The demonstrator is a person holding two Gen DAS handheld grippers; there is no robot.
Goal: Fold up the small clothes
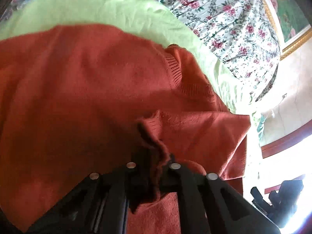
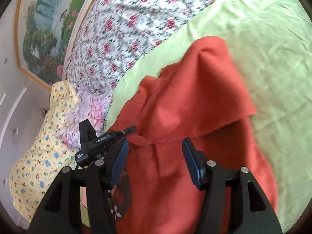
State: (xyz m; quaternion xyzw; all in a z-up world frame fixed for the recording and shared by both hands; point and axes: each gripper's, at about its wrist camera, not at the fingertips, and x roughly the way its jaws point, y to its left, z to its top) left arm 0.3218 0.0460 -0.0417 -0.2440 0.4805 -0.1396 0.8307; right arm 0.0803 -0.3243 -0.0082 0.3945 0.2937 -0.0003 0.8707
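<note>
Sweater [image 1: 97,89]: rust-orange knit, the task's garment. It lies spread on the green sheet [image 1: 109,13] over the bed, part folded, with one flap turned over itself in the right wrist view. The ribbed neckline [image 1: 175,68] shows toward the far side.

Left gripper [image 1: 154,165]: jaws closed on a ribbed edge [image 1: 154,136] of the sweater, which bunches and stands up between them. Judged purpose: the pinch gives a carrying hold on a cuff or hem, so that part can be drawn across the body of the garment for a fold.

Right gripper [image 2: 155,152]: jaws standing apart, blue pads [image 2: 120,161] empty, hovering just over the sweater's near portion. Judged purpose: ready to pin or take a second edge while the left one pulls.

Green sheet: smooth, lightly creased, serves as the folding surface; bare cloth lies beyond the sweater toward the far edge.

Floral cover [image 1: 224,19]: white with pink flowers, lies beyond the green sheet, apart from the sweater.

Yellow printed cloth [image 2: 42,156]: heaped at the bed's left edge in the right wrist view, beside a pink fluffy piece [image 2: 93,107]; near the sweater but not touching it as far as can be told.

Framed painting [image 2: 44,37]: on the wall behind the bed.

Obstructions: the left gripper's black body sits just beside the right jaws in the right wrist view, so the two tools work close together. The turned-over flap is loose and may slip when the edge is pulled.
</note>
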